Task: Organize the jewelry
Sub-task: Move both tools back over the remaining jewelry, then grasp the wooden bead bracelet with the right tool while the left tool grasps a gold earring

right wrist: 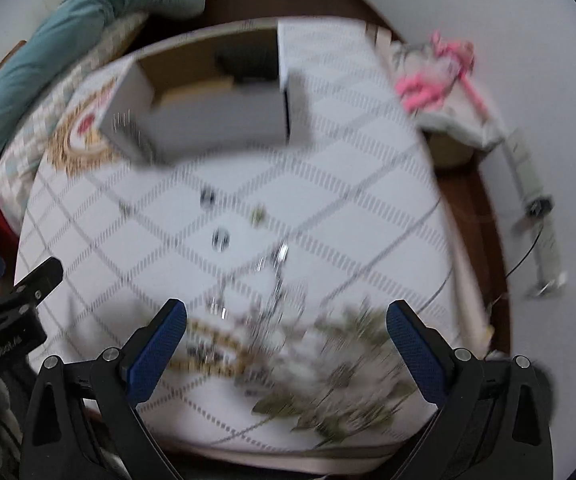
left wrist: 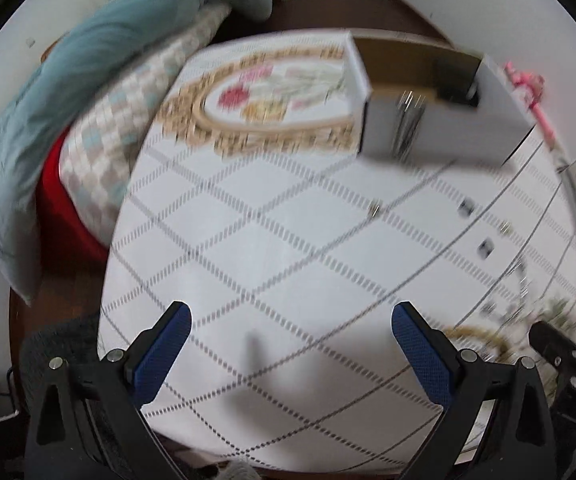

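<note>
Between the blue pads of the left gripper (left wrist: 290, 354) there is only bare cloth: its 2 fingers stand wide apart and hold nothing, hovering over the near edge of the tabletop (left wrist: 271, 248). The right gripper (right wrist: 285, 350) is likewise spread wide and empty, poised over the near right corner, where a printed sprig of leaves on the cloth blurs together with the nearest pieces.

Just beyond the right gripper's fingers lies a gold chain (right wrist: 211, 344), and next to it a tangle of silver chains (right wrist: 275, 280) running toward the middle of the tabletop; motion blur hides how many strands there are. Farther in sit 2 small dark-and-silver pieces (right wrist: 220, 238), probably earrings or rings, with a small greenish piece (right wrist: 257, 213) near them and another tiny one further left. All lie loose on the cloth, apart from one another.

At the far edge stands the white box (left wrist: 436, 120), open at the top, with a brown interior and something dark inside that I cannot make out.

By my reading the sorting has barely begun, if at all: every piece I can identify is still on the cloth, none is gripped, and the whole scatter remains to be carried to the box.
</note>
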Demonstrator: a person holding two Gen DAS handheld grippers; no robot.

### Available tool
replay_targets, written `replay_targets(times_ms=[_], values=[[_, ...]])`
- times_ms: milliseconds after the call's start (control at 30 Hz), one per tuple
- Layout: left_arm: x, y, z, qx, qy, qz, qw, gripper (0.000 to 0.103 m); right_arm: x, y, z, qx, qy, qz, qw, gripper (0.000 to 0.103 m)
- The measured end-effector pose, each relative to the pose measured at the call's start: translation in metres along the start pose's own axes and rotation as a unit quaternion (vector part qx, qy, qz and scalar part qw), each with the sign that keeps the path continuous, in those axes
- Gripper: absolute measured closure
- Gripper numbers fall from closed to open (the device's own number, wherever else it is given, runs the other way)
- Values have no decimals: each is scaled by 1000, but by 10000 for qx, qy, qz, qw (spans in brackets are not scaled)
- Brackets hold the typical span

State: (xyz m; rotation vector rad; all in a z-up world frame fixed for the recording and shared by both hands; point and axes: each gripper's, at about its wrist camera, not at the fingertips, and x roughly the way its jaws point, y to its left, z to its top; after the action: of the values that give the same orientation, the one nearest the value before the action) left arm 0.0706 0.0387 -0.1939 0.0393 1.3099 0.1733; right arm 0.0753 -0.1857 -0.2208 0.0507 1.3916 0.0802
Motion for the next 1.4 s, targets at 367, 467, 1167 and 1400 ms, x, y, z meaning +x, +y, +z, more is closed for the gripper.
replay_targets(times_ms=[367,467,1167,1400], values=[[23,17,-19,-136,251,137,9995,0,35,17,-29,-41,262,297,9992,63],[27,23,-17,-218,273,125,9993,0,34,22,-29,-271,265,22,9993,86],[57,-41,57,130,-32,-509,9986,46,31,-52,11,1046,79,-10,9945,94],[56,-49,65,209,-204,-632,9976,81,32,-54,17,1029,66,-109,9946,94]])
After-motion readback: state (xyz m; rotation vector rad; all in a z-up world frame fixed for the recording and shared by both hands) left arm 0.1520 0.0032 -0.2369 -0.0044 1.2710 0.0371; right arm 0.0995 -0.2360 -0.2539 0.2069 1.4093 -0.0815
